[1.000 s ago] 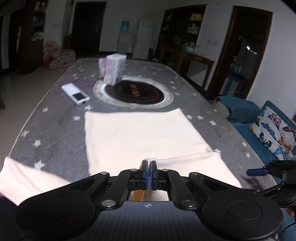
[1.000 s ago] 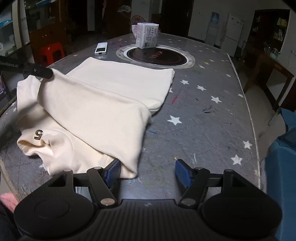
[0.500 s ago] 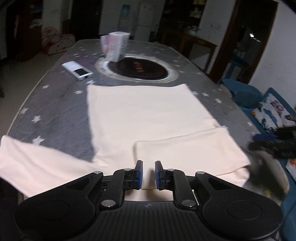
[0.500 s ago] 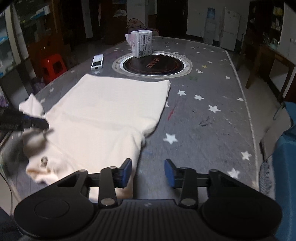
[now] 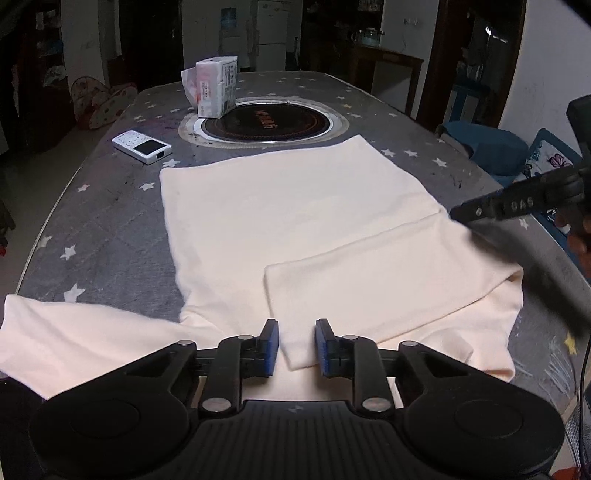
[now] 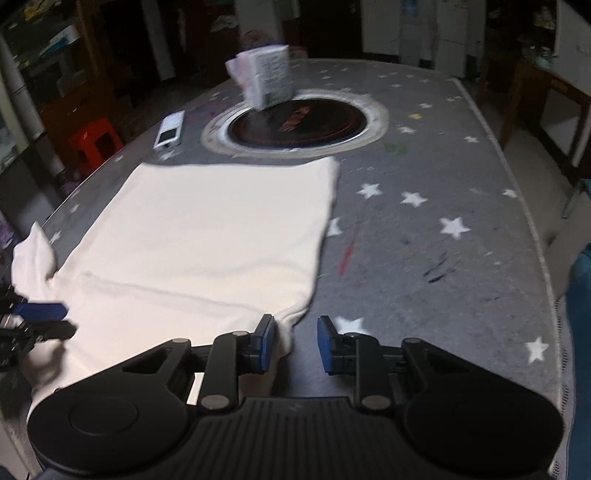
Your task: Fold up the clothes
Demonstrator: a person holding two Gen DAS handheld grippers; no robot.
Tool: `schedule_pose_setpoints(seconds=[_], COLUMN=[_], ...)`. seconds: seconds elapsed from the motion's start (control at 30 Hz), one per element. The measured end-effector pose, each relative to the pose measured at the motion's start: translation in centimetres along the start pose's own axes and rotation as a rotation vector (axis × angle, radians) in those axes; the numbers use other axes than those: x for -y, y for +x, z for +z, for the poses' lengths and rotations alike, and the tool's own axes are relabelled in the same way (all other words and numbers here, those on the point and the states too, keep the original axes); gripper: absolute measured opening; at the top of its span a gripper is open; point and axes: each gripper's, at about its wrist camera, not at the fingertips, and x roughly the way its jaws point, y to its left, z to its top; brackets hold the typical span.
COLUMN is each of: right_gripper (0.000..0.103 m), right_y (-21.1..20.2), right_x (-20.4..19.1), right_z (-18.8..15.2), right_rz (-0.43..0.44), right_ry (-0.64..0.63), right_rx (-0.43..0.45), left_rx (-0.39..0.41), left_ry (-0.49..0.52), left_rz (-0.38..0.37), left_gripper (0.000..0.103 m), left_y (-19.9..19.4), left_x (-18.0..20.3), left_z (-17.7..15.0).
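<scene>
Only leftward: folded sleeve (image 5: 369, 291) atop shirt (image 5: 280, 206).

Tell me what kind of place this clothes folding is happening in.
Most likely a home living or dining room: a large table with a star-print cover and a built-in round hotplate, a fridge at the back, and a sofa cushion alongside.

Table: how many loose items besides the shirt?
2. A tissue pack stands at the far-left rim of the round inset burner; a white remote lies left of the burner, beyond the cream shirt. Anything under the shirt would be hidden.
</scene>
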Motion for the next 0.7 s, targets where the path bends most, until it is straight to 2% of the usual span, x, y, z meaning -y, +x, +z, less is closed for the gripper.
schedule_pose_setpoints(seconds=[0.17, 0.37, 0.5, 0.57, 0.7], right_gripper=[0.024, 0.024, 0.024, 0.024, 0.024], right_y=[-1.9, -3.2, -3.9, -4.3, -4.0], right_x=[-0.1, -1.5, -2.3, -2.6, -3.7], right_z=[-1.0, -2.3, -3.1, -3.5, -3.8], right_rz=[0.016, 0.018, 0.011, 0.007, 0.033], right_ry=[-0.032, -0.108, -0.147, -0.166, -0.191], right_rx=[0.005, -0.003, -0.008, -0.011, -0.018], left_rx=[0.023, 0.014, 0.041, 0.068, 0.113], left_ry=[-0.024, 0.023, -0.023, -0.064, -0.166], left_rz=[-0.017, -0.030, -0.042, -0.030, 0.062], left_gripper=[0.024, 0.025, 0.026, 0.030, 0.035], left_y=[-0.8, -0.8, -2.2, -3.0, -4.2], left_x=[-0.2, 1.0, 0.1, -0.8, -3.7], left_z=[-0.1, -0.7, -0.9, -1.0, -1.6])
